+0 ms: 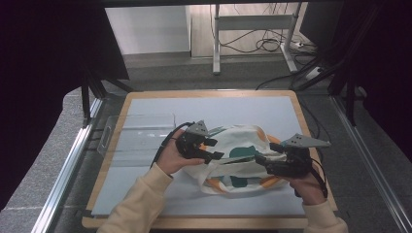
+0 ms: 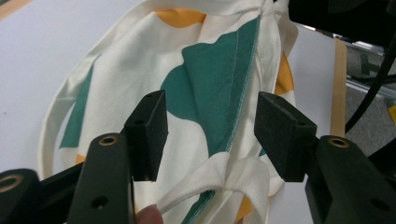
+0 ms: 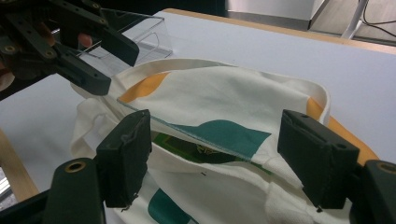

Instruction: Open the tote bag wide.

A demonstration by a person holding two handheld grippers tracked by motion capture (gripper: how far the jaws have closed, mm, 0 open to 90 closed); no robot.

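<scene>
cloth bag (image 1: 238,155) on table, left gripper (image 1: 214,148) and right gripper (image 1: 262,162) open beside it

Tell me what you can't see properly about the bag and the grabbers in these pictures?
- Inside the cloth bag: right gripper view shows something green in the opening, mostly covered by the bag's edge; cannot tell what it is.
- Bag's underside: hidden against the table.
- Bag's handle: left gripper view cuts it off at the bottom.
- Clear box: too see-through to tell whether anything is in it.
</scene>
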